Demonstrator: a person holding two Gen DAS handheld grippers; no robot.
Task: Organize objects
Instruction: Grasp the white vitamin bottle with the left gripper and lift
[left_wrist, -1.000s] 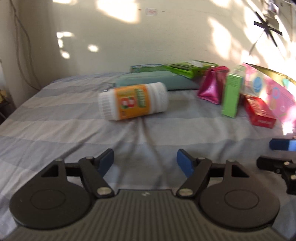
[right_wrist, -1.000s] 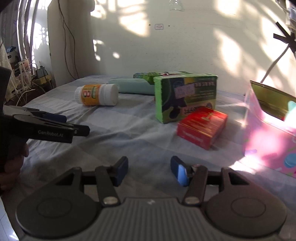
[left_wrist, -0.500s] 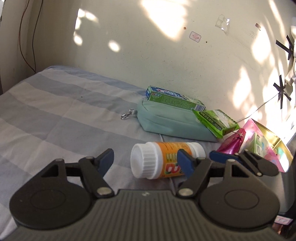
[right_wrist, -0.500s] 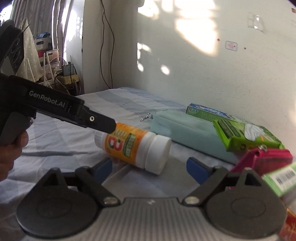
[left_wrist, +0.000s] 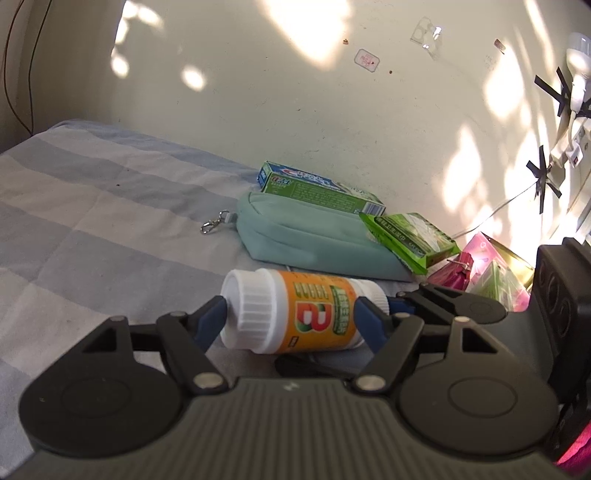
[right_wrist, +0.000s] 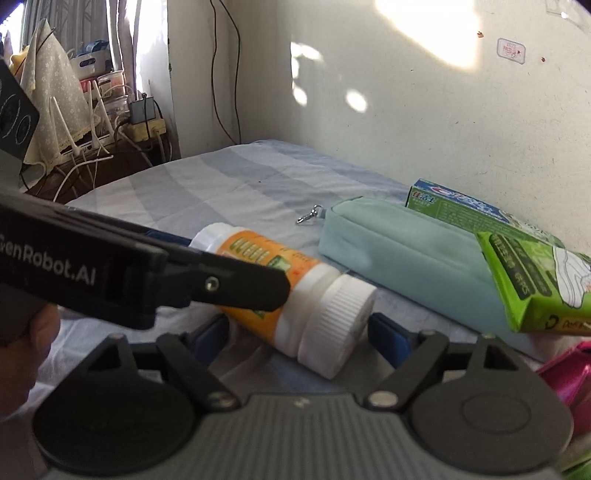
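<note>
A white bottle with an orange label (left_wrist: 306, 314) (right_wrist: 258, 266) lies on its side on the striped bed sheet (left_wrist: 92, 221). My left gripper (left_wrist: 290, 321) straddles it and its jaws are closing. The blue pads sit close at either side and I see no firm press. In the right wrist view one left finger (right_wrist: 184, 273) crosses in front of the bottle. My right gripper (right_wrist: 299, 334) has the bottle's ribbed cap end between its fingers. Its jaws are closing with small gaps left. One right finger (left_wrist: 450, 306) reaches in from the right.
Behind the bottle lie a teal pouch (left_wrist: 314, 240), a toothpaste box (left_wrist: 321, 188) and a green packet (left_wrist: 410, 236), all against the wall. A magenta pouch (left_wrist: 454, 273) and a pink box (left_wrist: 491, 254) sit at the right. Cables and a power strip (right_wrist: 144, 129) lie beyond the bed's left edge.
Both grippers closed in on the bottle, which now lies between their fingers. The right gripper swung left, away from the boxes, and its jaws stand wider than a second ago.
</note>
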